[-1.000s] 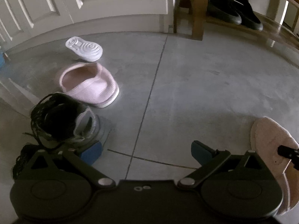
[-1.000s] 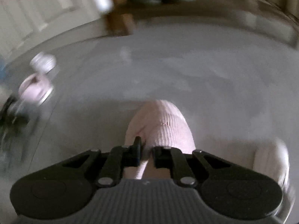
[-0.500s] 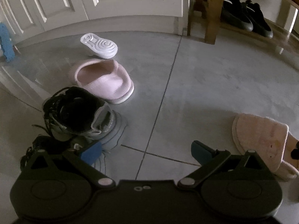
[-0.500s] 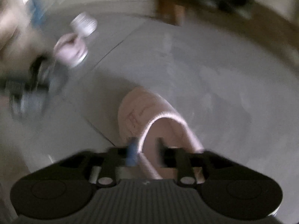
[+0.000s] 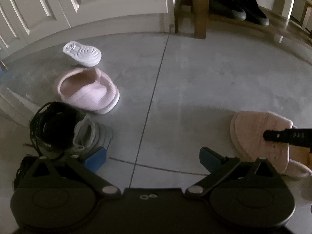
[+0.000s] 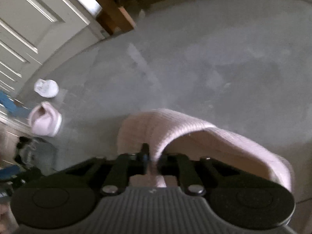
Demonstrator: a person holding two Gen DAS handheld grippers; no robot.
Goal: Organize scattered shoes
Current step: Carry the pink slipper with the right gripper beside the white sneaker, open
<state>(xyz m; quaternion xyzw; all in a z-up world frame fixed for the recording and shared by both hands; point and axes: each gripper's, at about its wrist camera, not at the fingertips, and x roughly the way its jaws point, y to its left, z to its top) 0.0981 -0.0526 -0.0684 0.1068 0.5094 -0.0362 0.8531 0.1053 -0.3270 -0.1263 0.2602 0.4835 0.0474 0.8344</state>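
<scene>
Pink slipper (image 6: 204, 136) edge between clamped jaws

- grey floor (image 5: 204, 89), crossed by thin seams;
- on it, in a row: white shoe (image 5: 82, 53) sole-up; pink slipper (image 5: 87, 91); dark laced sneaker (image 5: 58, 126);
- second pink slipper (image 5: 257, 134) well apart;
- low wooden shelf (image 5: 234, 22) carrying black shoes (image 5: 237, 3)

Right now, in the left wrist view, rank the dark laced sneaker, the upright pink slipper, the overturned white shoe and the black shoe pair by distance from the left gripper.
1. Dark laced sneaker, beside the left gripper's left finger.
2. Upright pink slipper, behind the sneaker.
3. Overturned white shoe, near the door.
4. Black shoe pair, on the wooden rack, top right.
</scene>
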